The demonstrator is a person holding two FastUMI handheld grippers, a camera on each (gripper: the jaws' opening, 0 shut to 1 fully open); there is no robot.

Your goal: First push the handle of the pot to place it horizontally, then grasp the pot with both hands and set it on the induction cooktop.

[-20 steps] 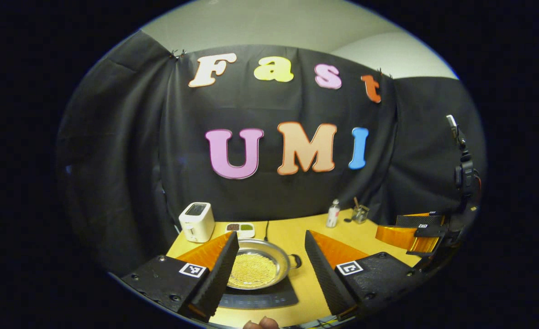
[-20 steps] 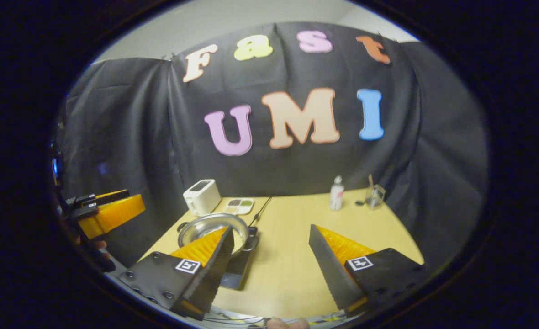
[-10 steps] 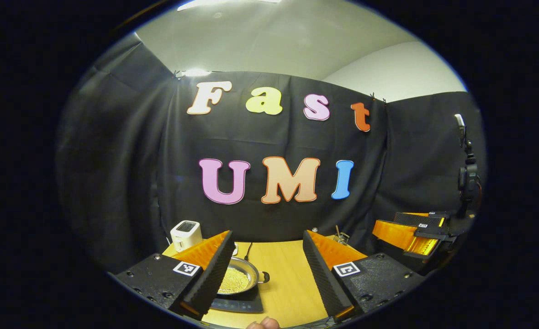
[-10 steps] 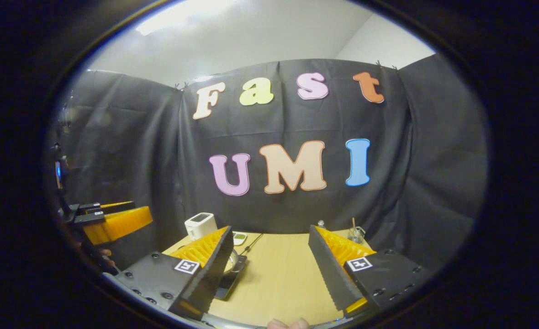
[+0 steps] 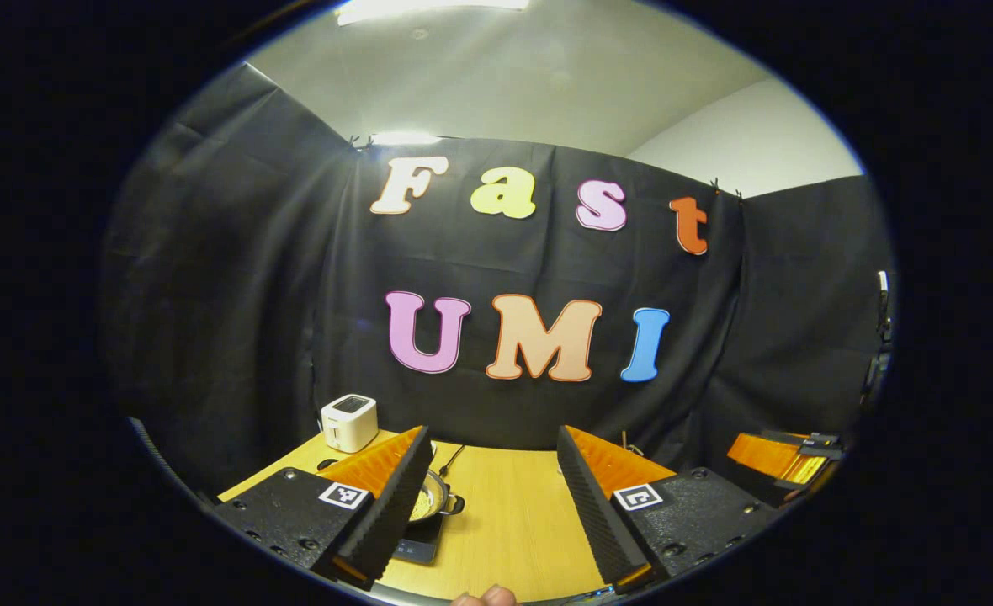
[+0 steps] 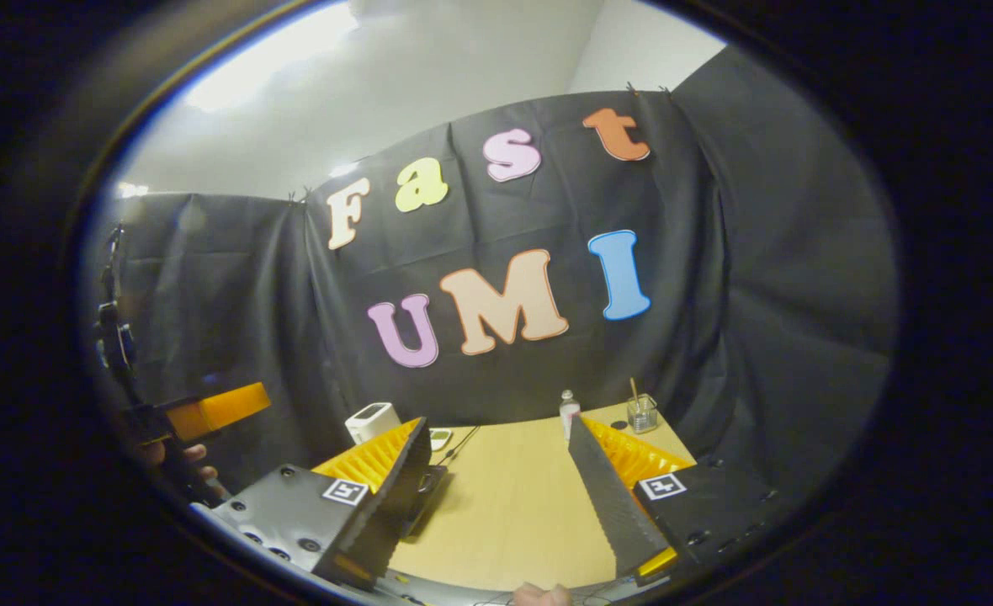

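Both cameras now sit farther back and tilt higher than a second ago, so the pot looks smaller.

Left gripper view: the left gripper (image 5: 488,513) has its jaws wide, holding nothing. Low centre-left, the pot (image 5: 431,498) sits on the induction cooktop (image 5: 416,549), half hidden by the gripper's own finger. A toaster (image 5: 349,422) stands at the table's (image 5: 505,522) far left.

Right gripper view: the right gripper (image 6: 501,497) also has its jaws wide and empty above the table.
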